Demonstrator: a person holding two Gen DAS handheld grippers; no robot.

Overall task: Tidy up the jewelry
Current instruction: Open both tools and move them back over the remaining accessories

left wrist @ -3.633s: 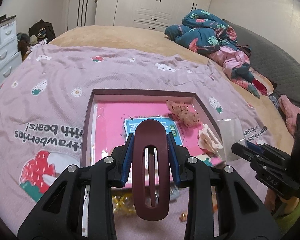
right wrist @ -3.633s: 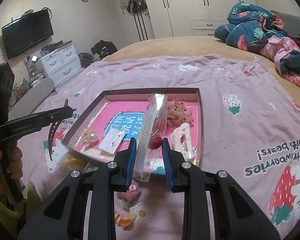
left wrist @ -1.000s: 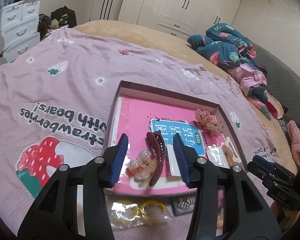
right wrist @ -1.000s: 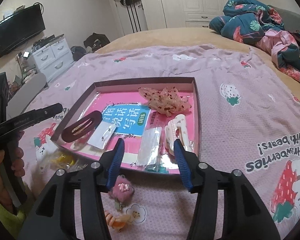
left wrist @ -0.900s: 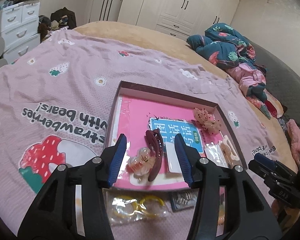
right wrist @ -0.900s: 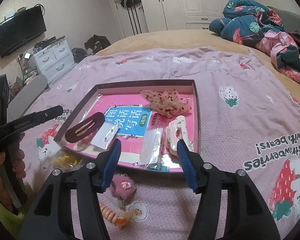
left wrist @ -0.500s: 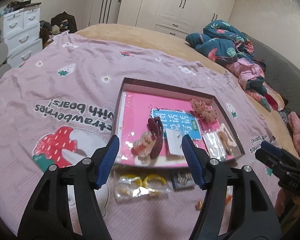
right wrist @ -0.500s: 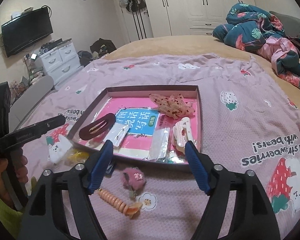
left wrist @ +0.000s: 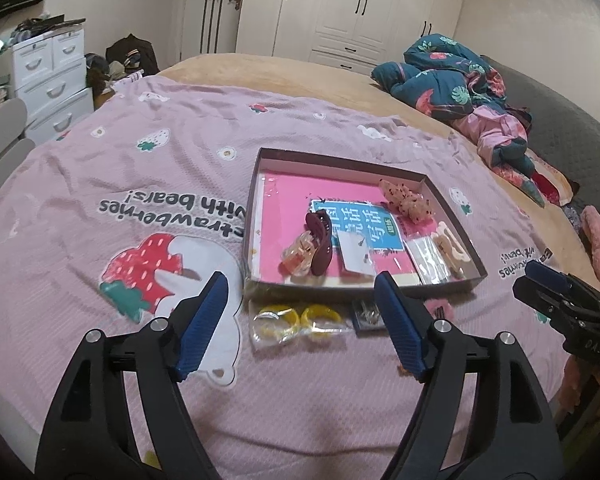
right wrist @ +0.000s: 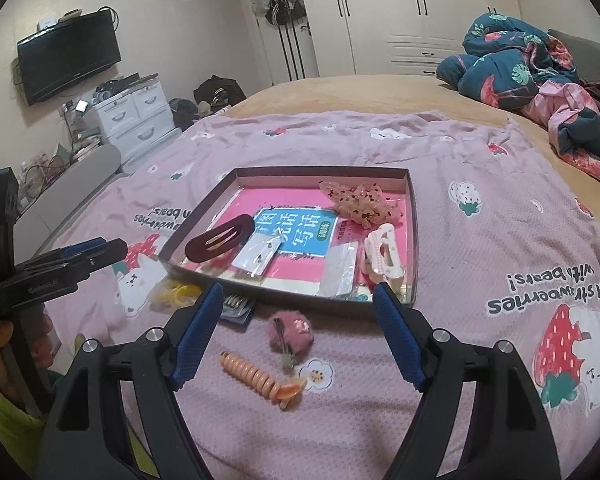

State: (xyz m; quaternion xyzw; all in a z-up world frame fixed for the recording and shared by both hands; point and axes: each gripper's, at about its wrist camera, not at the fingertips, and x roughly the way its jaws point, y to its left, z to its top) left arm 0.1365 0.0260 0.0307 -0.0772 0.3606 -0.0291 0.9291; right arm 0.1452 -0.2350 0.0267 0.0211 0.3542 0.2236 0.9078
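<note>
Right gripper (right wrist: pixel 298 306) gaping, empty; the coil hair tie (right wrist: pixel 260 378) just below: light, springy, best pinched mid-coil.

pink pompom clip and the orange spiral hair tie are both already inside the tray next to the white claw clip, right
Not quite. The pink pompom clip and the orange spiral hair tie lie on the blanket in front of the tray, outside it. Only the white claw clip is inside. The right wrist view shows this.
</note>
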